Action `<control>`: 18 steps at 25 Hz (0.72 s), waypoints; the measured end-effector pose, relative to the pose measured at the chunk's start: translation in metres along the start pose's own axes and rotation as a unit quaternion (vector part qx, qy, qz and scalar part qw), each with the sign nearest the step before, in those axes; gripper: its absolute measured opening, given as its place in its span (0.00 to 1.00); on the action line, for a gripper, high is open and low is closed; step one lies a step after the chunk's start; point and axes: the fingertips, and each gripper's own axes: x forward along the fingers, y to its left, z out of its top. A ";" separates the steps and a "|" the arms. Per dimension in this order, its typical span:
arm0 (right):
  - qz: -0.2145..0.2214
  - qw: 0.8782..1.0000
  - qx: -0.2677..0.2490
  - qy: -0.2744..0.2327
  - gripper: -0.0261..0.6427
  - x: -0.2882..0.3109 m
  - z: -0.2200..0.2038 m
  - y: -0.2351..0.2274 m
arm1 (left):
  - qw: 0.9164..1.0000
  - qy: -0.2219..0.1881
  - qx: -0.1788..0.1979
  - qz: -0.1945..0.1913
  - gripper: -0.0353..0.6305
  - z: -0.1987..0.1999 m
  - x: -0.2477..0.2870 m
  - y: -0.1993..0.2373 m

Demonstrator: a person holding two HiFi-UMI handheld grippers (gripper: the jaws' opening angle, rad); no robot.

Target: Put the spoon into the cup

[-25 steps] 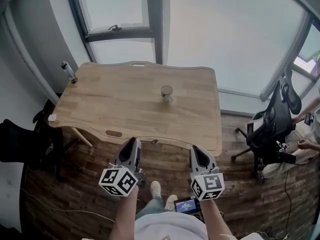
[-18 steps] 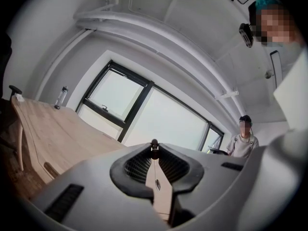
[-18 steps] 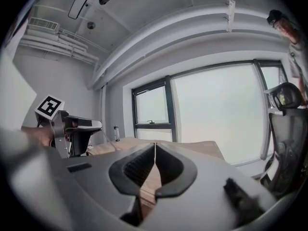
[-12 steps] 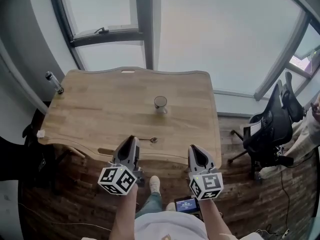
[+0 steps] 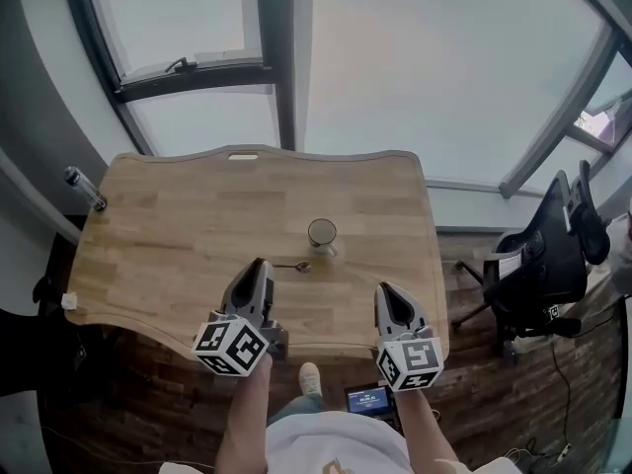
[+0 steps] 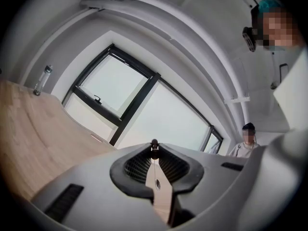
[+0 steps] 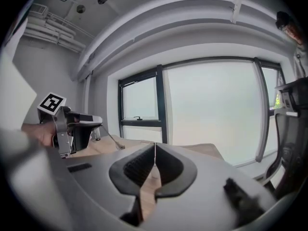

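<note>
Spoon (image 5: 292, 265): held pinched by its handle in the left gripper (image 5: 261, 265), long axis aimed at the cup (image 5: 322, 233), bowl just short of the cup; right gripper (image 5: 387, 292) kept closed, empty, farther off.

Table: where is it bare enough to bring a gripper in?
Bare wood spans from the bottle at the left edge of the table to the cup, and from the cup to the right edge. It is crowded at the near middle: the spoon lies just in front of the cup, close to the left gripper.
</note>
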 end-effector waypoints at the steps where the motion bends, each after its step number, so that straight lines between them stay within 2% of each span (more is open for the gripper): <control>1: -0.005 1.000 0.001 0.000 0.09 0.006 0.001 -0.002 | 1.000 0.002 -0.002 -0.003 0.13 0.002 0.008 0.004; 9: -0.023 1.000 0.002 0.001 0.09 0.037 0.009 -0.009 | 1.000 0.005 -0.009 -0.013 0.13 0.015 0.047 0.022; 18: -0.031 0.999 0.016 -0.004 0.09 0.052 0.011 -0.021 | 1.000 0.011 -0.016 -0.003 0.13 0.011 0.072 0.038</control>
